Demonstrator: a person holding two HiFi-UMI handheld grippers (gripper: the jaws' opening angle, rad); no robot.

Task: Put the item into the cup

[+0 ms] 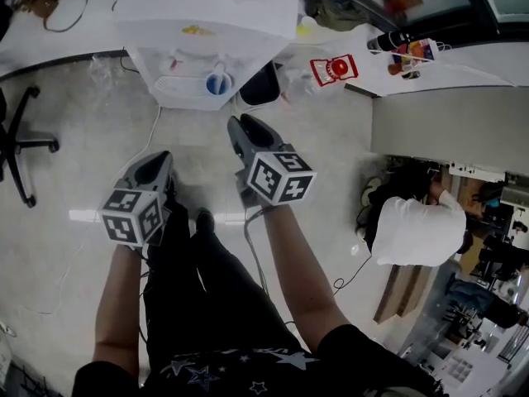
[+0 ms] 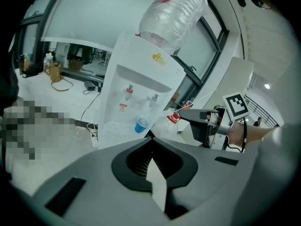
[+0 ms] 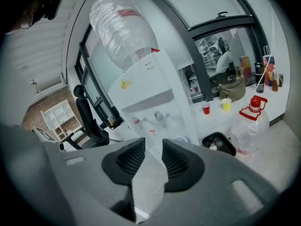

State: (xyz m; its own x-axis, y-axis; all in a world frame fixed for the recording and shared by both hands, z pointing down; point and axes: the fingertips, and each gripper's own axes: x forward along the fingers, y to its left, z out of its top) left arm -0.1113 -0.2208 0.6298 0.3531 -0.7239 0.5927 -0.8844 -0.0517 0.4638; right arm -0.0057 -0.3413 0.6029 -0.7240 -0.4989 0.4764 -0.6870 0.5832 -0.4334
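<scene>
A blue cup [image 1: 217, 83] [image 2: 141, 125] stands on the drip tray [image 1: 183, 90] of a white water dispenser [image 1: 207, 23] [image 2: 136, 93] [image 3: 150, 93] straight ahead. My right gripper [image 1: 240, 126] [image 3: 151, 145] is held out toward the dispenser, short of it, and is open with a plain gap between its jaws. I make out nothing gripped there. My left gripper [image 1: 159, 159] [image 2: 150, 140] hangs lower and further back on the left, its jaw tips touching. No item shows in it. In the left gripper view the right gripper [image 2: 184, 113] is to the right of the cup.
A black bin [image 1: 263, 85] [image 3: 218, 142] and a clear jug with a red cap [image 1: 332, 69] [image 3: 251, 121] sit right of the dispenser. An office chair [image 1: 16, 139] stands at the left. A person in a white shirt [image 1: 413, 230] is at the right. A cable [image 1: 252, 246] trails on the floor.
</scene>
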